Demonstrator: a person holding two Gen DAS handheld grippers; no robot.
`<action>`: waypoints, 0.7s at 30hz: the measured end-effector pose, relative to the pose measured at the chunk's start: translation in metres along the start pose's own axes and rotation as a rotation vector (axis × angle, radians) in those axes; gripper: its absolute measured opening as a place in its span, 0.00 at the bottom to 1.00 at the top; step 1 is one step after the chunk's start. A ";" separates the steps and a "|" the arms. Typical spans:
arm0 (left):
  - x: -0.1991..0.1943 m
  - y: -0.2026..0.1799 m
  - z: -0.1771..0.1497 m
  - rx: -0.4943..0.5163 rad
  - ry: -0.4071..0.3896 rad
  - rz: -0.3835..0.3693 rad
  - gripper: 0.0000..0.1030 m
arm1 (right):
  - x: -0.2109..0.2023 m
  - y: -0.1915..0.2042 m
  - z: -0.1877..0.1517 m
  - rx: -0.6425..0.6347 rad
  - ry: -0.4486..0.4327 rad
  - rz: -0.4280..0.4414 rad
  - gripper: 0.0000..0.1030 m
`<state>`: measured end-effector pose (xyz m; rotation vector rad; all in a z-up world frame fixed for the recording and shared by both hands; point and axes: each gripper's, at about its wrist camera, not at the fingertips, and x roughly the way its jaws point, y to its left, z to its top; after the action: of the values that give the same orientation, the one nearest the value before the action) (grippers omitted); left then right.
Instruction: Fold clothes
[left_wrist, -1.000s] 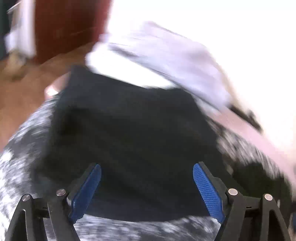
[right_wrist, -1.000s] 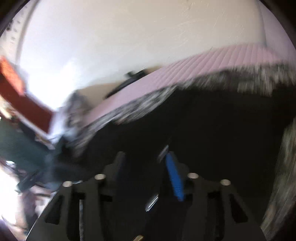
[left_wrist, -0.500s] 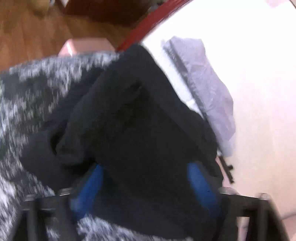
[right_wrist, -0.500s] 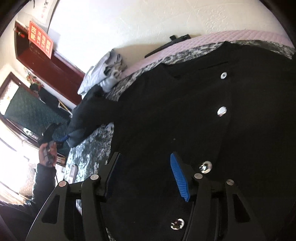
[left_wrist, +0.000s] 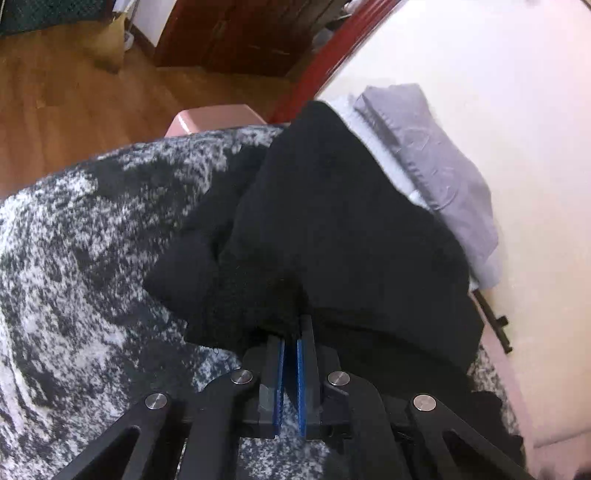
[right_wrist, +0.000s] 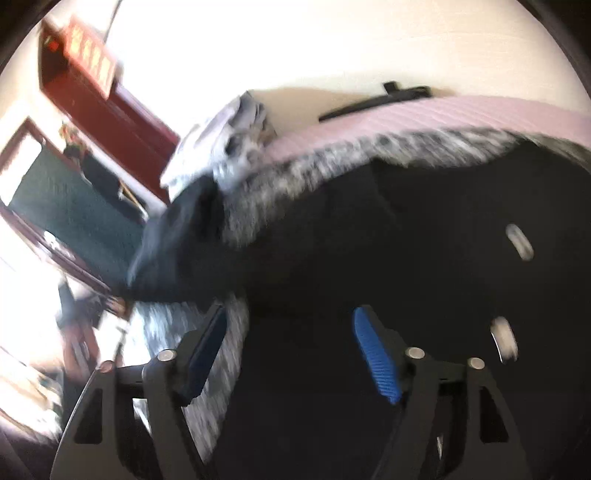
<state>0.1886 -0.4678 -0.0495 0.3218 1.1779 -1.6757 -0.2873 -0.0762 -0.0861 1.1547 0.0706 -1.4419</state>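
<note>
garment: black buttoned garment (right_wrist: 424, 258), spread on the bed over the mottled blanket (left_wrist: 74, 240); silver buttons (right_wrist: 519, 242) show down its front in the right wrist view, blurred.
bunched part: one end of the black cloth (left_wrist: 332, 229) is gathered into a lumpy fold, running from the left tongs up toward the wall; can't tell if it is a sleeve or a hem.
left tongs (left_wrist: 290, 354): blue pads nearly together, black cloth pinched at the tips; the fold bulges up and over the fingers.
right tongs (right_wrist: 291, 343): spread wide, nothing between the pads; hovering over the black garment near its edge, left finger over the blanket, right finger over black cloth. Contact with the fabric not readable, view is motion-blurred.
blanket: black-and-white speckled, covers the bed top under the garment.
mattress: pink quilted edge (right_wrist: 424, 114) shows past the blanket along the wall side.
other laundry: folded lavender-grey cloth (left_wrist: 436, 158) on a white piece, against the cream wall (left_wrist: 498, 74), just beside the black fold's far end.
misc: thin black object (right_wrist: 373, 101) lying on the mattress edge by the wall; unclear what it is.
room: wood floor (left_wrist: 74, 92), dark red door frame (left_wrist: 325, 62), pink stool (left_wrist: 218, 118) past the bed corner.
</note>
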 end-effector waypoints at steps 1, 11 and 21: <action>0.001 -0.001 -0.002 0.015 -0.001 0.009 0.00 | 0.019 0.006 0.027 0.014 0.010 -0.016 0.66; 0.000 0.012 0.014 -0.031 -0.024 -0.082 0.00 | 0.246 0.029 0.119 -0.358 0.158 -0.655 0.23; 0.008 0.009 0.013 -0.005 0.015 -0.103 0.00 | 0.233 0.045 0.156 -0.177 0.354 -0.279 0.75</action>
<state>0.1967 -0.4833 -0.0538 0.2745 1.2276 -1.7618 -0.2911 -0.3557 -0.1356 1.2765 0.6152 -1.4220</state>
